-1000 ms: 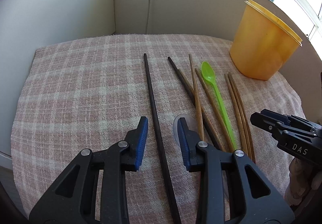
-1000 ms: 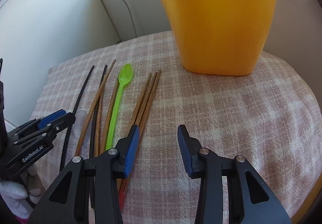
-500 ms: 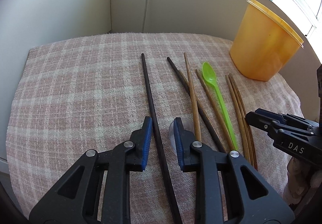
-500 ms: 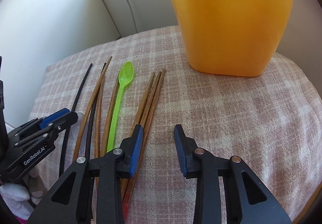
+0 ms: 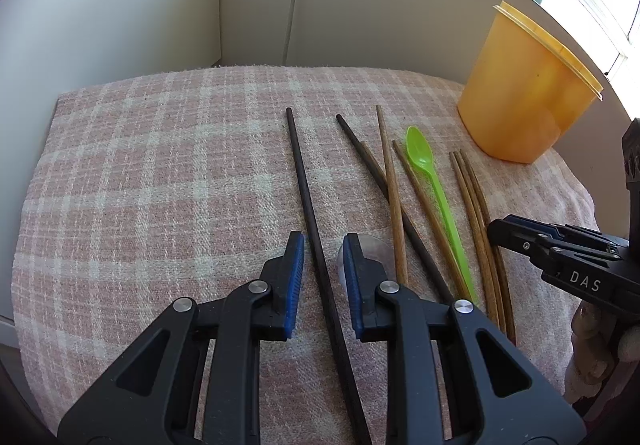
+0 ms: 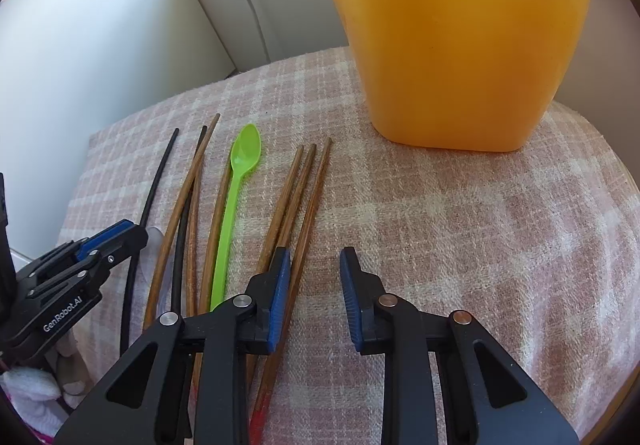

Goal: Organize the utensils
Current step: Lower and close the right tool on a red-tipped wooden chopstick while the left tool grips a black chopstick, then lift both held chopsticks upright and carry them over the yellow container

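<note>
Several chopsticks and a green plastic spoon (image 5: 434, 185) lie side by side on a pink plaid cloth (image 5: 160, 185). A long black chopstick (image 5: 308, 205) runs between the jaws of my open left gripper (image 5: 323, 245), which straddles it without touching. A second black chopstick (image 5: 376, 173) and brown wooden ones (image 5: 390, 173) lie to its right. My right gripper (image 6: 311, 261) is open and empty, its left finger over three brown chopsticks (image 6: 304, 189). The spoon also shows in the right wrist view (image 6: 236, 189). An orange container (image 6: 460, 37) stands ahead of the right gripper.
The orange container (image 5: 524, 101) stands at the cloth's far right corner. White walls (image 5: 120, 5) close in the back and left. A clear round plastic piece (image 5: 372, 249) lies beside the left gripper's right finger. The cloth's edges drop off at front and right.
My left gripper's jaws have narrowed around the long black chopstick. My right gripper has moved forward toward the orange container and narrowed slightly.
</note>
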A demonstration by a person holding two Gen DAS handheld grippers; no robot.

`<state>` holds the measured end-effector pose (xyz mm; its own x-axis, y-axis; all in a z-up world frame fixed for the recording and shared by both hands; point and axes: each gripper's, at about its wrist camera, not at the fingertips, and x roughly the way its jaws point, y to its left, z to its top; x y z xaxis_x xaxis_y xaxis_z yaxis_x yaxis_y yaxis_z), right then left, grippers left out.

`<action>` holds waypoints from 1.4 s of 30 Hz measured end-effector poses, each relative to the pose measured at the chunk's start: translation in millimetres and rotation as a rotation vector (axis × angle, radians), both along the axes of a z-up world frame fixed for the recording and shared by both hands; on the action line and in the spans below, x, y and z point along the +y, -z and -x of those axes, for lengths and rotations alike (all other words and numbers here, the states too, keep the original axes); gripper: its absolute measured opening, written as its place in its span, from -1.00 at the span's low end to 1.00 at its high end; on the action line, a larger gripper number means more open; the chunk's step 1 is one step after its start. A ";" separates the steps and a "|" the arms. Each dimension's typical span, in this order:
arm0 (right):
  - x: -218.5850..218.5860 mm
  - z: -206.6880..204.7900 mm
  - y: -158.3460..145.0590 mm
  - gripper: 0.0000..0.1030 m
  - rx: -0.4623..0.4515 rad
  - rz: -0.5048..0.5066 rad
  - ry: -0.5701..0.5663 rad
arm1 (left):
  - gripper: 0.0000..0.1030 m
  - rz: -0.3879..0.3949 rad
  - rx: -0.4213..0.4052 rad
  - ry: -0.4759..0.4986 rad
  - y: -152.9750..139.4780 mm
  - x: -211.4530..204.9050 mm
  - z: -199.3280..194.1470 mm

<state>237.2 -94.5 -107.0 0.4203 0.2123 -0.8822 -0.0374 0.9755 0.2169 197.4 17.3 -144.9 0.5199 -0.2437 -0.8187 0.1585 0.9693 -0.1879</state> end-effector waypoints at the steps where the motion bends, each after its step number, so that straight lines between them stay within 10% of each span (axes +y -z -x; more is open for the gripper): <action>1: 0.9 -0.8 0.5 -0.54 0.004 0.002 -0.002 | -0.62 0.003 0.003 0.002 -1.7 1.6 -0.8; 16: 11.1 -12.6 3.7 -0.83 0.067 0.056 -0.078 | -0.86 0.067 0.145 0.044 -8.5 33.9 -82.1; 42: -16.4 27.9 -58.2 -0.91 -0.086 -0.058 -0.109 | -0.93 0.200 -0.052 0.031 -103.9 123.5 -32.4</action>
